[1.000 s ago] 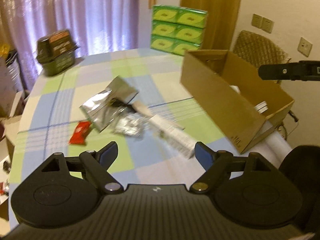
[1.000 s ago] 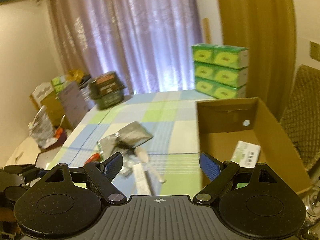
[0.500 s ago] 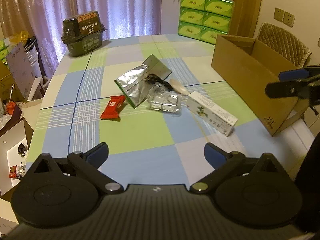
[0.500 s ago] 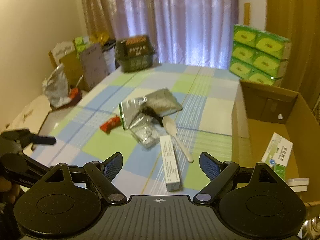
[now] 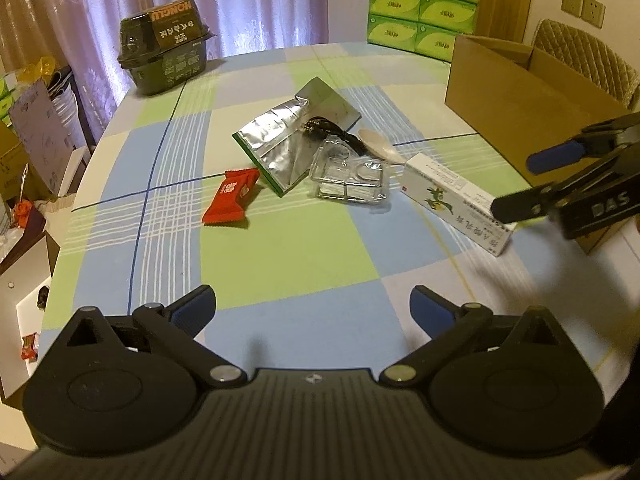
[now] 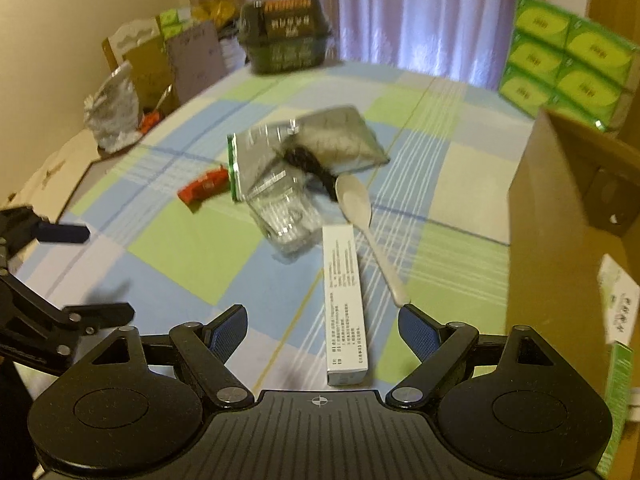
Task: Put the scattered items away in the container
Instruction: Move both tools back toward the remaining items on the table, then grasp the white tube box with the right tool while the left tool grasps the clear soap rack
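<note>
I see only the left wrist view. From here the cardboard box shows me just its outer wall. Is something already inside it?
Observer: Yes. The right wrist view looks into the cardboard box, and a green and white carton is inside it.
Operator: And the spoon handle? The long white box hides it from me.
Observer: The spoon shows whole on the table. Its handle runs beside the long white box, on the cardboard box's side. I cannot tell whether they touch.
Operator: What does the right gripper face?
Observer: The right gripper is open, and the near end of the long white box lies straight ahead between its fingers.
</note>
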A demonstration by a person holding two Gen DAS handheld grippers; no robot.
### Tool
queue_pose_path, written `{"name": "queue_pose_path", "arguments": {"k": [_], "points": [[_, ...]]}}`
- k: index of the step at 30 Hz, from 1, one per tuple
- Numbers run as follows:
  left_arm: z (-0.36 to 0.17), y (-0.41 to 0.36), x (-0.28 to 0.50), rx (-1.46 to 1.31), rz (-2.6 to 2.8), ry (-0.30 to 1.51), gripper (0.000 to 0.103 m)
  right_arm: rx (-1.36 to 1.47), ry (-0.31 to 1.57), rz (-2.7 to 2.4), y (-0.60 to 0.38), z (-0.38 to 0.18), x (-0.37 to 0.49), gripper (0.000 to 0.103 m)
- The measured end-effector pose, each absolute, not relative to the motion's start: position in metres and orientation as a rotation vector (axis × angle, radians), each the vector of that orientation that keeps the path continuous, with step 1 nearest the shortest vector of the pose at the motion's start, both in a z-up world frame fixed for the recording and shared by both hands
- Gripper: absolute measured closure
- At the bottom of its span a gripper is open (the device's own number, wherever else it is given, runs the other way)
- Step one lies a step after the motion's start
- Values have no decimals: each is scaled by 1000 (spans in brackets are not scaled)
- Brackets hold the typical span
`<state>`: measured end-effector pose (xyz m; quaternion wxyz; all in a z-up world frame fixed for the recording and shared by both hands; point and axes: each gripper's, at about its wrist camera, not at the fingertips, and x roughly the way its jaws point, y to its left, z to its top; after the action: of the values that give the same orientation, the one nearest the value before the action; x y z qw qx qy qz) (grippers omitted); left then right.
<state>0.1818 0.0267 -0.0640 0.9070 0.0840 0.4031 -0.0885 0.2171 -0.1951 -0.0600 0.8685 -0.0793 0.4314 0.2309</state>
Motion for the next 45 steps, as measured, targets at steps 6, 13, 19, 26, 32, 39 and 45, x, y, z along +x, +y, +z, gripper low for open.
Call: {"name": "queue_pose_path", "arguments": {"k": [6,13,19,26,32,39,45], "points": [[-76,19,201,205,-211,827,2,-181,975,487,-196,-84,248,23],[-84,7,226,222,-271,819,2,-173,1037,517,-190,-97,270,34],[-89,0,247,250,-312,800,2,-195,1084,509,-185,-107,279,67],[-97,-15,277,296,-372,772,2,-156,1069,481,-193,-99,277,74],[-108,-22,308,255,-391,790,2,-113,1056,466,-197,-93,277,74],[-117,-32,324,289,-360,792,31,-104,1059,460,-199,-94,278,74],[-114,-28,299,297,-359,813,36,-110,1068,465,-201,-96,278,74]]}}
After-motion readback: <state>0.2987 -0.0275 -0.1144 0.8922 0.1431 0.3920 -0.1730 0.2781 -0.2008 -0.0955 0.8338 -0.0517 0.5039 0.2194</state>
